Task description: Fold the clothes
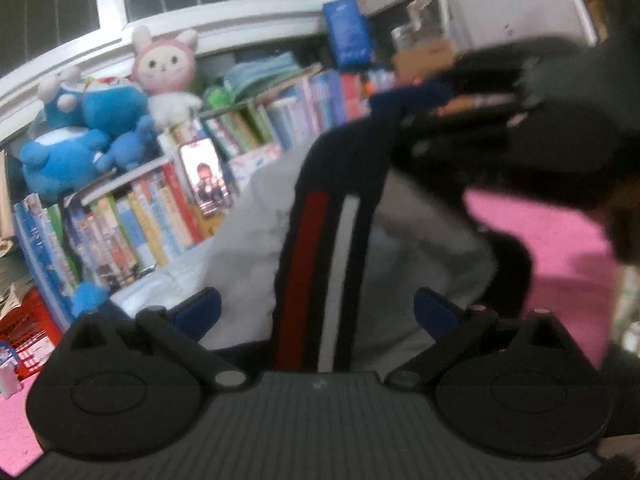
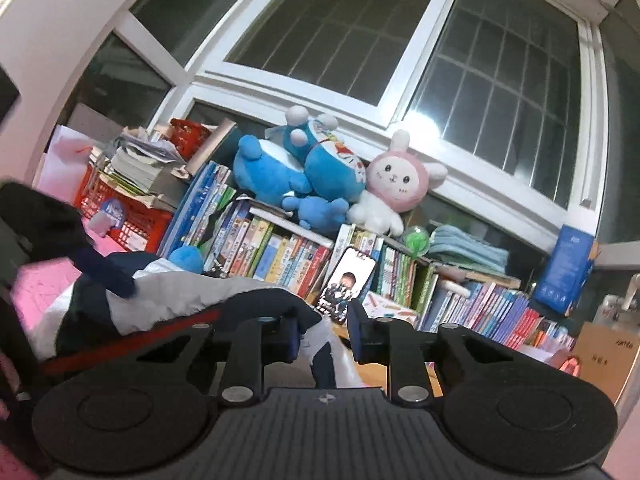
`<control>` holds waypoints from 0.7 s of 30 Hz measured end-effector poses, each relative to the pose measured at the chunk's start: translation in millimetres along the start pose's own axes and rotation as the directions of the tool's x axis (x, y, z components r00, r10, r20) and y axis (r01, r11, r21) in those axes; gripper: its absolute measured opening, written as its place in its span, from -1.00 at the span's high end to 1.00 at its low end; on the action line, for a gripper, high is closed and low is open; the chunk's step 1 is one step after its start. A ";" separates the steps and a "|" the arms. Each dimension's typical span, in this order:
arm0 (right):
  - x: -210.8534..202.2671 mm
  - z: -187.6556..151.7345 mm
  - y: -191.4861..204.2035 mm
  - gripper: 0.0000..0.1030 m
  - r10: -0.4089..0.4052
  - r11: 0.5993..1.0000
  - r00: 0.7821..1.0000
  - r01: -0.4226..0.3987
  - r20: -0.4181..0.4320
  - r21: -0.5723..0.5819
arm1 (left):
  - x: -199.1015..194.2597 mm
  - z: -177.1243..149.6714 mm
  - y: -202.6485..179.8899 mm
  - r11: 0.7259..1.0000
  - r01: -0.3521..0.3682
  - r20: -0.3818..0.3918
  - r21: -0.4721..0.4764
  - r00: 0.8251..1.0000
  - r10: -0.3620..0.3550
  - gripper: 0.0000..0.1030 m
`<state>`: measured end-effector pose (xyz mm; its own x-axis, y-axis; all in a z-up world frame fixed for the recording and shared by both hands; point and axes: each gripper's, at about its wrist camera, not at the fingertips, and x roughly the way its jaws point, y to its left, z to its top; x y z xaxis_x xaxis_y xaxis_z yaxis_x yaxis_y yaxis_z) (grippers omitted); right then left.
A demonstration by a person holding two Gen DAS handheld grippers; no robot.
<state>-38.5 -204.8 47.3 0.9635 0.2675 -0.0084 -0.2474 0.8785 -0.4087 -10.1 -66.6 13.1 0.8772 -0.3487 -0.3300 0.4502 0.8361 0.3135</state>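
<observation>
A grey garment (image 1: pixel 248 240) with a navy band carrying red and white stripes (image 1: pixel 320 264) hangs in front of my left gripper (image 1: pixel 318 308). The left jaws stand wide apart, and the band passes between them without being pinched. The other gripper (image 1: pixel 500 108) holds the garment's top at the upper right of the left wrist view. In the right wrist view the garment (image 2: pixel 172 300) drapes to the left. My right gripper (image 2: pixel 323 334) has its jaws partly apart, with a navy and white edge of cloth (image 2: pixel 324 356) running between them.
A pink mat (image 1: pixel 560 248) lies below. Behind stand rows of books (image 2: pixel 280 256), a phone (image 2: pixel 346 284) propped against them, blue and pink plush toys (image 2: pixel 320 176), a red basket (image 2: pixel 132 216), a cardboard box (image 2: pixel 604 356) and a barred window.
</observation>
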 end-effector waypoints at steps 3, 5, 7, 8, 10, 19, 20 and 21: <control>-0.9 -4.4 2.1 0.51 0.014 1.000 1.000 -0.014 -0.009 0.002 | 14.5 -9.0 -4.5 1.000 -0.021 -0.025 -0.006 0.999 0.021 -1.00; 0.1 -8.9 3.8 0.51 0.024 1.000 0.999 -0.024 -0.021 0.000 | 21.4 -15.2 -6.0 0.999 -0.025 -0.047 -0.021 0.999 0.024 -1.00; 1.0 -13.6 5.4 0.51 0.035 0.999 0.999 -0.035 -0.033 -0.002 | 24.3 -20.7 -3.5 0.998 -0.037 -0.067 -0.052 0.997 0.033 -1.00; 1.1 -16.5 6.4 0.51 0.037 0.999 0.998 -0.038 -0.041 -0.003 | 24.2 -22.9 0.3 0.996 -0.039 -0.071 -0.077 0.997 0.033 -1.00; 1.1 -23.0 8.4 0.51 0.040 0.999 0.997 -0.040 -0.060 -0.006 | 24.1 -27.3 7.8 0.991 -0.043 -0.080 -0.125 0.996 0.033 -1.00; 3.2 -44.1 18.6 0.51 0.054 0.998 0.991 -0.056 -0.119 -0.007 | 31.9 -38.4 19.5 0.971 -0.027 -0.131 -0.238 0.991 -0.005 -1.00; 3.3 -44.7 19.1 0.51 0.055 0.998 0.991 -0.056 -0.120 -0.006 | 32.4 -38.4 19.6 0.970 -0.021 -0.137 -0.240 0.991 -0.012 -1.00; 3.5 -45.1 19.4 0.51 0.056 0.998 0.991 -0.057 -0.121 -0.005 | 33.9 -38.5 20.4 0.969 -0.013 -0.147 -0.247 0.989 -0.024 -1.00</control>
<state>-35.3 -204.7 -1.8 0.9534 0.2662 -0.1419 -0.3015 0.8597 -0.4123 22.4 -45.0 -26.0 0.8323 -0.3025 -0.4646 0.3832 0.9195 0.0879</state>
